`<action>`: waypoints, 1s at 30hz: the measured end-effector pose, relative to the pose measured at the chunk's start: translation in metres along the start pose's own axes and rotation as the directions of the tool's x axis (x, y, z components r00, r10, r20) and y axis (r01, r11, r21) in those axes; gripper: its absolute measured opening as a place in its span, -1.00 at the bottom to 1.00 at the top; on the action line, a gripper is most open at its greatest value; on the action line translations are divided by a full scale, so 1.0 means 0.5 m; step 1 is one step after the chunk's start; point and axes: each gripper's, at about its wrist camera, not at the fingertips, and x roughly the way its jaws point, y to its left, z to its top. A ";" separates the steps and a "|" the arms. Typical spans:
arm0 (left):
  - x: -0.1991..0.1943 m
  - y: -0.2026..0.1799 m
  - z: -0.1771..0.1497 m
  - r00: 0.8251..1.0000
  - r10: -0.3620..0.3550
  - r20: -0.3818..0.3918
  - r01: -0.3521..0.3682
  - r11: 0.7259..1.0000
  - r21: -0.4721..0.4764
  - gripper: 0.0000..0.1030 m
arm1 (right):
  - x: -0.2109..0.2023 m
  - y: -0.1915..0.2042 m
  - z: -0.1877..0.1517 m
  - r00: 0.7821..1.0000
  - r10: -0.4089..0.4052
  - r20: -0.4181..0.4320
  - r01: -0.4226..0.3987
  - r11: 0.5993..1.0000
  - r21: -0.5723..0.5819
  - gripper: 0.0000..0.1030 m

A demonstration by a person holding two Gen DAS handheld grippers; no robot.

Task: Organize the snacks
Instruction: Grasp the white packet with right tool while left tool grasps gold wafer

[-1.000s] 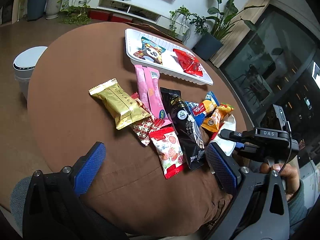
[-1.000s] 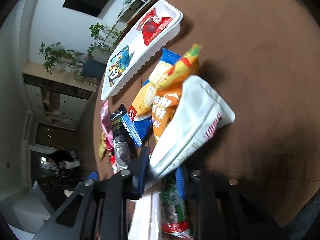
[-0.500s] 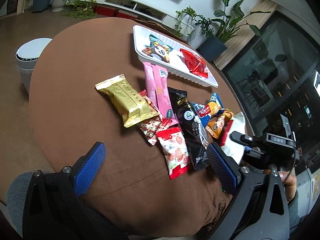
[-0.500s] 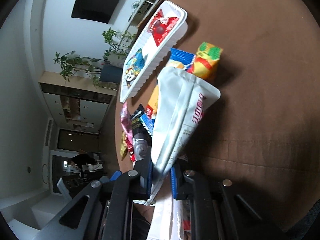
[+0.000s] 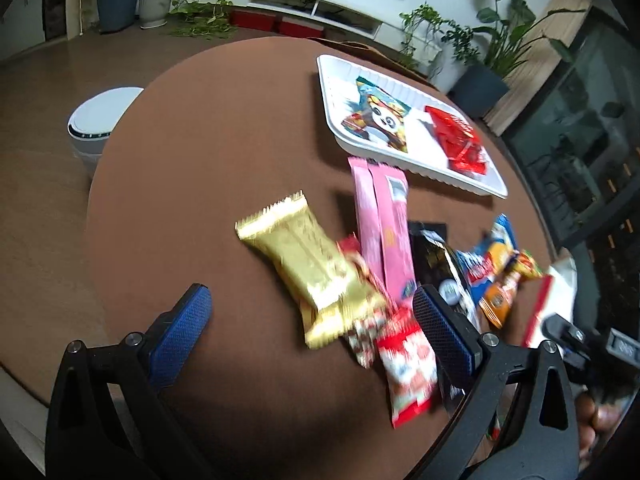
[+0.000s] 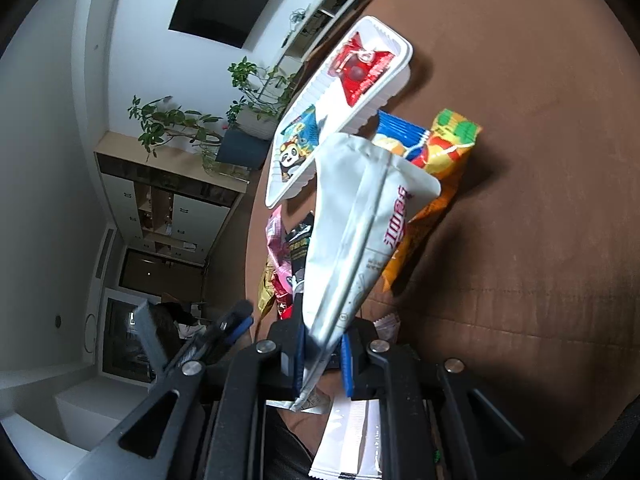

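My right gripper (image 6: 323, 354) is shut on a white snack bag (image 6: 356, 216) and holds it lifted above the brown table. The bag also shows at the right edge of the left wrist view (image 5: 560, 292). A white tray (image 5: 332, 80) at the far side holds a panda packet (image 5: 380, 120) and a red packet (image 5: 460, 144). My left gripper (image 5: 312, 332) is open and empty above a gold packet (image 5: 308, 268). Pink sticks (image 5: 384, 232), a black packet (image 5: 440, 264), a red-white packet (image 5: 408, 364) and orange and blue packets (image 5: 500, 276) lie in a pile.
The round brown table (image 5: 224, 128) drops off at its left and near edges. A white round device (image 5: 100, 120) stands on the floor to the left. Potted plants (image 5: 480, 60) and a TV shelf (image 5: 312, 4) line the far wall.
My right gripper has lifted the white bag off the pile and turned it upright. My left gripper has moved forward over the gold packet, still open.
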 end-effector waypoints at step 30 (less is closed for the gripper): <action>0.058 0.016 0.045 0.966 0.220 -0.137 -0.180 0.950 0.256 0.21 | 0.003 -0.019 0.005 1.000 0.014 -0.008 -0.014 1.000 -0.017 -0.70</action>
